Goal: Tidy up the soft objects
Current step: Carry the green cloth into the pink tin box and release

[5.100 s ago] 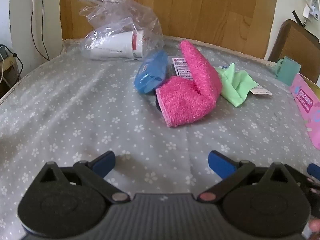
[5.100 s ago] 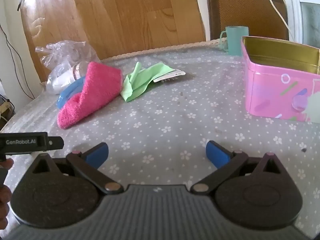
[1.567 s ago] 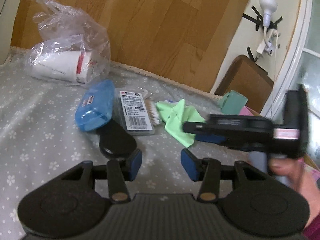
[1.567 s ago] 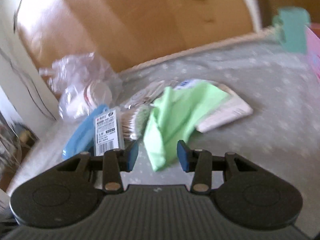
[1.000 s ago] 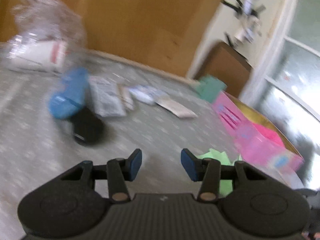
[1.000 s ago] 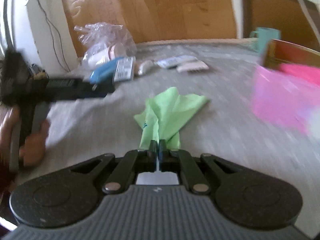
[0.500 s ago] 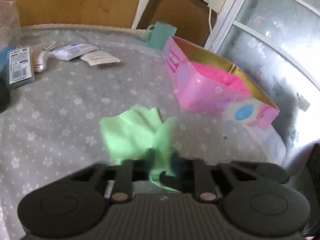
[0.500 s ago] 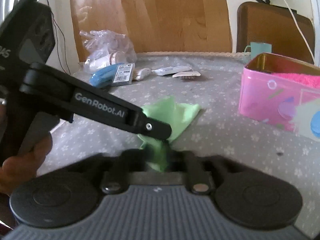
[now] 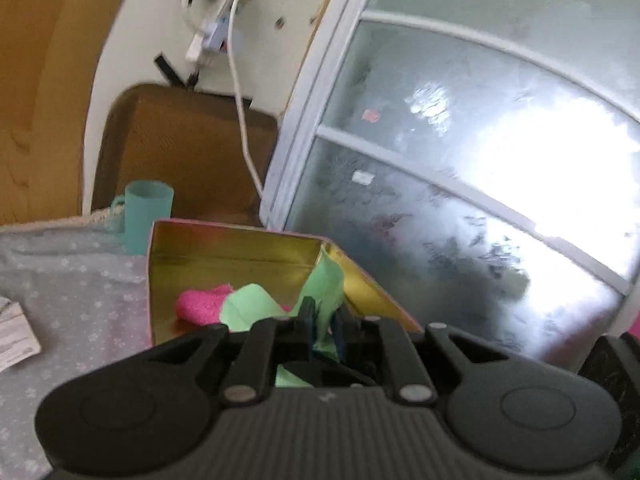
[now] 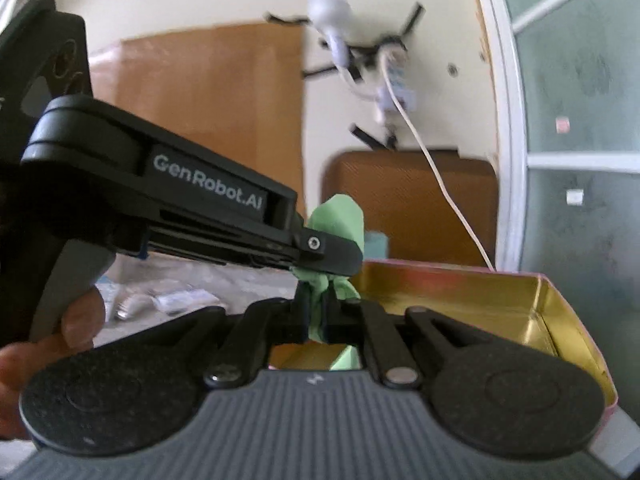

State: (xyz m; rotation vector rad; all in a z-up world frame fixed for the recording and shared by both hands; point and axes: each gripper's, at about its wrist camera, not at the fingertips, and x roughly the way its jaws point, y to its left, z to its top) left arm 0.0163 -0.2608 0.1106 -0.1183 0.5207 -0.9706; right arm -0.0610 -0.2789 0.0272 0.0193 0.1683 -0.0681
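you've got both grippers on the same thin light-green cloth (image 9: pixel 326 280), which is why it hangs bunched and stretched upward instead of lying flat. your left gripper (image 9: pixel 324 330) has its blue pads nearly together with a strip of the cloth pinched between them; your right gripper (image 10: pixel 316 314) is pressed together on another fold of it. in the right wrist view the left gripper sits just ahead of the right one, its tip overlapping the cloth where it bunches, so the two pinch points look close together (likely to keep the loose fabric gathered into one bundle).

the cloth is held over the open pink tin box with the gold inside (image 9: pixel 240 256), part of it draping down into the box. a fluffy hot-pink towel (image 9: pixel 200 307) already lies on the box floor, touching the green cloth's lower fold, so one soft item looks sorted and this is the second going in. the box stands on the grey flower-print tablecloth (image 9: pixel 72 280), with a teal plastic cup (image 9: pixel 148 210) just behind its far left corner.

my read: you're at the drop step. letting go with both claws should let it fall inside; watch the upper flap, which reaches the far right corner and could end up draped over the rim.
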